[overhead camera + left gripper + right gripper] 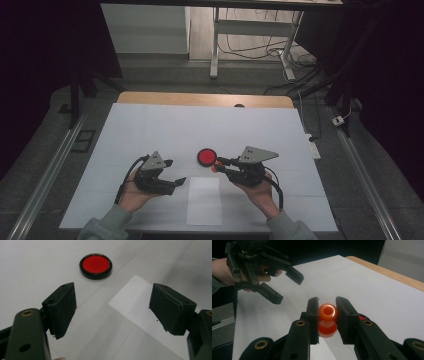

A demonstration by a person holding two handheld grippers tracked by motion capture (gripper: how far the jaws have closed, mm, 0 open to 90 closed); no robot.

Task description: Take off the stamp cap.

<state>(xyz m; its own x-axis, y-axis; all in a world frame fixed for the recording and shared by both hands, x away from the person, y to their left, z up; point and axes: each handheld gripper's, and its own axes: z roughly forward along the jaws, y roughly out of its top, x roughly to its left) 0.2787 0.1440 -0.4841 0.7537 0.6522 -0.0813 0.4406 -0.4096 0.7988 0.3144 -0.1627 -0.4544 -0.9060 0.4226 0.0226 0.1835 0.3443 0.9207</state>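
Observation:
A round red disc with a black rim (206, 156) (95, 265) lies flat on the white table, just ahead of both grippers. My right gripper (219, 165) (327, 305) is shut on a small glossy orange-red spool-shaped piece (327, 312) (215, 168), held just above the table beside the disc. My left gripper (176, 173) (112, 305) hovers to the left of it, jaws wide apart with nothing between them. In the right gripper view, the left gripper (287, 287) shows at the upper left in a hand.
A white sheet of paper (204, 200) (130, 298) lies on the table (150, 130) between the hands, near the front edge. A wooden strip (200, 98) runs along the table's far side. Desk legs and cables stand on the floor beyond.

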